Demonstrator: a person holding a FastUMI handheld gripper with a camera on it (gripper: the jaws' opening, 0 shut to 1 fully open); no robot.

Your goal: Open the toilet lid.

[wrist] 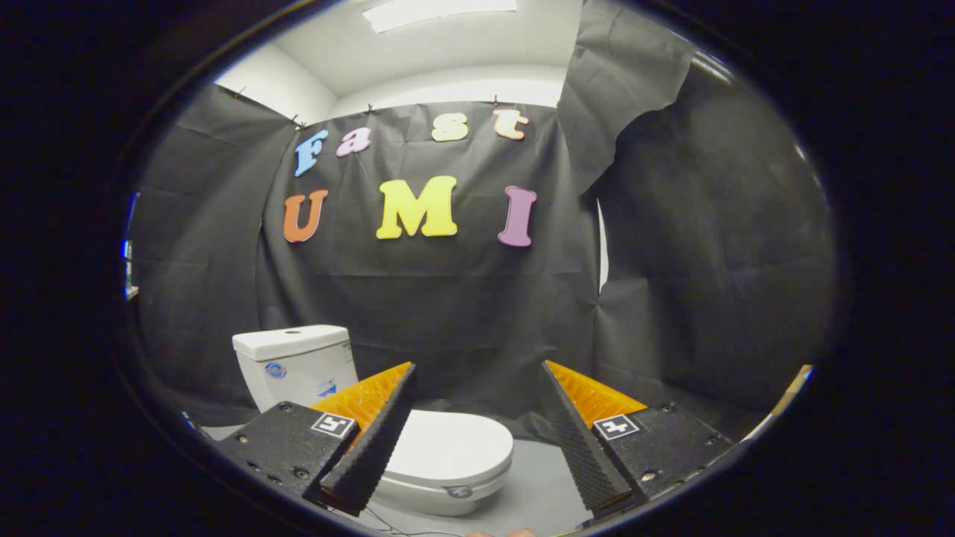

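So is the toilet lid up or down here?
Down. The lid lies flat over the bowl, in front of the tank. The open gripper holds nothing.

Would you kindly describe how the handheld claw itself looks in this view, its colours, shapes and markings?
The claw has two wedge-shaped fingers with black ribbed gripping faces and orange ridged outer sides. Each is mounted on a black textured block with visible screws, and each block carries a small square black-and-white marker tag.
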